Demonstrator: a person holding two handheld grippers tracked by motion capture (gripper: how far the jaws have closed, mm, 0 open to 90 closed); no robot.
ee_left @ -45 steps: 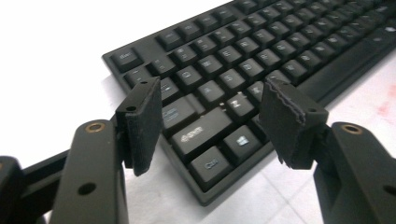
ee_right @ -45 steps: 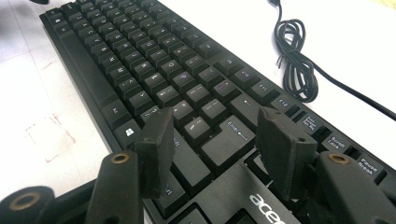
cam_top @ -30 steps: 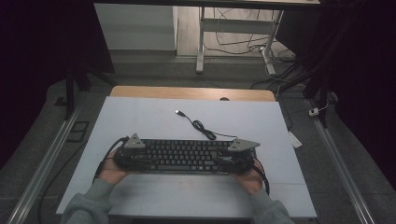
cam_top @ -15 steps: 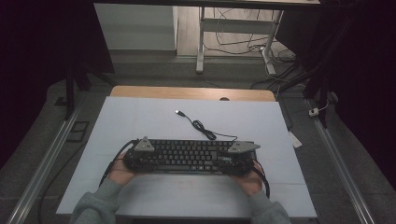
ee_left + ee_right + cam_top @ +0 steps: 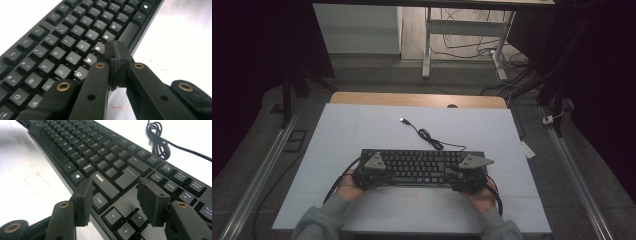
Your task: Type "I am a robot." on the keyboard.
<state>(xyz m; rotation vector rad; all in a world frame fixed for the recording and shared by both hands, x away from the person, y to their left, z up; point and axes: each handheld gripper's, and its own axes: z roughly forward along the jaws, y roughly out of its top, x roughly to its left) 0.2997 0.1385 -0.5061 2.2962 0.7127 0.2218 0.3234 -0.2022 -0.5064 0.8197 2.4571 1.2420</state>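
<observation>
A black keyboard (image 5: 422,165) lies flat on the white tabletop (image 5: 362,125), near its front edge. Its black cable (image 5: 427,135) curls away toward the back and ends in a loose USB plug (image 5: 403,120). My left gripper (image 5: 374,167) sits over the keyboard's left part. In the left gripper view the left gripper (image 5: 115,50) is shut, pads pressed together with nothing between, tips just above the bottom letter row of the keyboard (image 5: 62,37). My right gripper (image 5: 469,167) is over the right part. The right gripper (image 5: 116,187) is open, straddling the Shift and Ctrl keys of the keyboard (image 5: 105,152) above the arrow keys. The coiled cable (image 5: 157,138) lies behind.
A strip of wooden tabletop (image 5: 412,99) shows beyond the white sheet. Faint red marks (image 5: 35,180) are on the sheet in front of the keyboard. Metal rails (image 5: 262,165) run along both sides of the table, and desk legs (image 5: 427,45) with loose wires stand on the floor behind.
My left gripper has slid to the right along the keyboard, from its left end inward. The right gripper and the keyboard have hardly moved.
</observation>
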